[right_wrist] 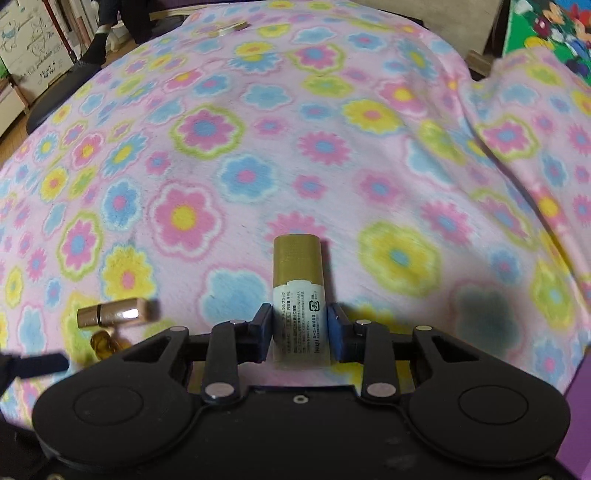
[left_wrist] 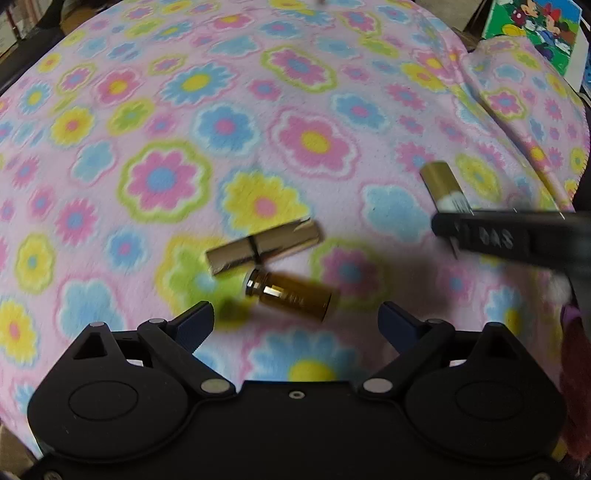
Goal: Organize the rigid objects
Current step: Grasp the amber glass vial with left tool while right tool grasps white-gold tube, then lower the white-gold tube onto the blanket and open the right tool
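Note:
My left gripper (left_wrist: 295,317) is open and empty just above a small amber glass vial (left_wrist: 291,295) that lies on its side on the flowered blanket (left_wrist: 221,122). A gold lipstick tube (left_wrist: 264,245) lies right behind the vial. My right gripper (right_wrist: 299,325) is shut on a gold-capped tube with a white label (right_wrist: 299,295), cap pointing away. In the left wrist view that tube (left_wrist: 445,186) sticks out past the right gripper's finger (left_wrist: 491,236) at the right. The lipstick (right_wrist: 114,314) and vial (right_wrist: 105,345) show at the lower left of the right wrist view.
The pink flowered blanket (right_wrist: 258,147) covers the whole surface and folds up at the right (left_wrist: 517,110). A cartoon picture box (left_wrist: 532,33) stands at the far right corner. Another small gold object (right_wrist: 227,27) lies at the blanket's far edge.

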